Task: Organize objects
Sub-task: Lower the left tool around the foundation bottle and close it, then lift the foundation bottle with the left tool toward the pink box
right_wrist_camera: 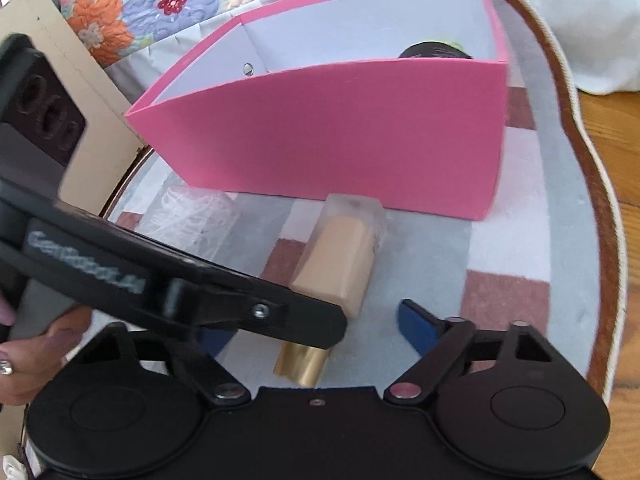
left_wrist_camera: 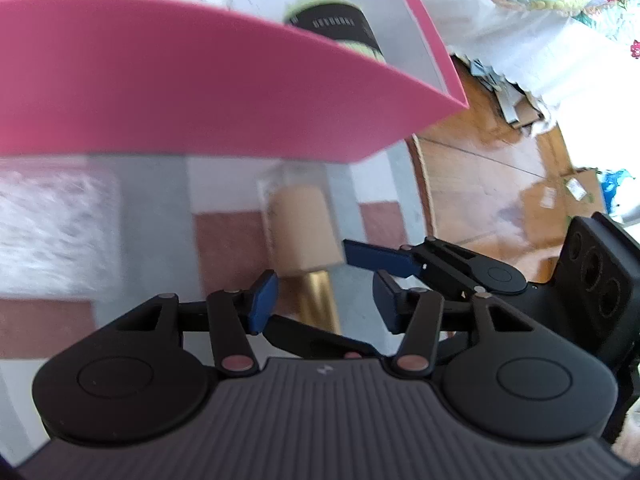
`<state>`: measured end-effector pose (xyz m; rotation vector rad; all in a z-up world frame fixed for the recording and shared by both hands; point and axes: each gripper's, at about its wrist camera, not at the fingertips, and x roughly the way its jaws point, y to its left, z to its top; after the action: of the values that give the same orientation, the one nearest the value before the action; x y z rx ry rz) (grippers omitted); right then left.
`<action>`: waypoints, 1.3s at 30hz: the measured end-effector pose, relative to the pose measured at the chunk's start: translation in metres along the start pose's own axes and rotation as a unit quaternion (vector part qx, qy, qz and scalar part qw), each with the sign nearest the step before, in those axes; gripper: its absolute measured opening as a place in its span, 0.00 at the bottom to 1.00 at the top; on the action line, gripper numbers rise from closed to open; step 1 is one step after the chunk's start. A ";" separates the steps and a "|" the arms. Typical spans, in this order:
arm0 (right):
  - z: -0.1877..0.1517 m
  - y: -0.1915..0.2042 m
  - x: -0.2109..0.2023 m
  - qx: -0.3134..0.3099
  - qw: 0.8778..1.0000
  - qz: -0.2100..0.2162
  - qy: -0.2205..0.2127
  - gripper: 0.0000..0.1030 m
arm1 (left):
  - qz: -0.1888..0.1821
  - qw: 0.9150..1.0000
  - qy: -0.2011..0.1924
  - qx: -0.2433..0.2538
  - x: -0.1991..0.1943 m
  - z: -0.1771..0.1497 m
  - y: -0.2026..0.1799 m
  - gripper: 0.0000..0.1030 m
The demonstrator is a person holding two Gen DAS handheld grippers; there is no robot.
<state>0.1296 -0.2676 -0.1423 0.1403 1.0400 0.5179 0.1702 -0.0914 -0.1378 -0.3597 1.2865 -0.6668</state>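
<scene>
Nearest in my right wrist view is my right gripper: its jaws stand apart and clasp nothing, the right blue pad plainly clear of everything, the left pad mostly hidden behind the other tool's arm. Between and just ahead of them lies the foundation bottle, on its side on the checked cloth. Its gold cap points back toward me and its clear base points away, so the long axis runs roughly along my line of reach, leaning slightly to the right at the far end.

My left gripper comes in from the left side; its black finger crosses over the bottle near the cap. In its own view the blue pads sit partly apart on either side of the cap region, and I cannot tell whether they press the bottle or merely straddle it.

To the left of the bottle, a clear plastic piece with white pattern lies near it.

Farthest is the pink box, open-topped, its front wall just beyond the bottle's base, with a dark cylinder with green trim already inside. I judge the bottle goes there next; both grippers are about equally near.
</scene>
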 end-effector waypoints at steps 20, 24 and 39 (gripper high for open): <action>0.005 0.009 -0.001 -0.032 0.998 -0.052 -0.030 0.43 | 0.005 0.999 -0.035 -0.026 0.001 0.017 0.002 0.40; 0.002 0.005 -0.002 -0.028 0.998 -0.043 -0.032 0.43 | 0.019 0.999 -0.035 -0.018 0.003 0.016 -0.001 0.34; 0.004 -0.008 0.004 0.025 0.999 -0.026 -0.023 0.44 | 0.058 0.997 -0.050 -0.010 0.008 0.013 -0.015 0.35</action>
<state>0.1371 -0.2723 -0.1462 0.1692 1.0093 0.4405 0.1795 -0.1095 -0.1320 -0.3286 1.2093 -0.5321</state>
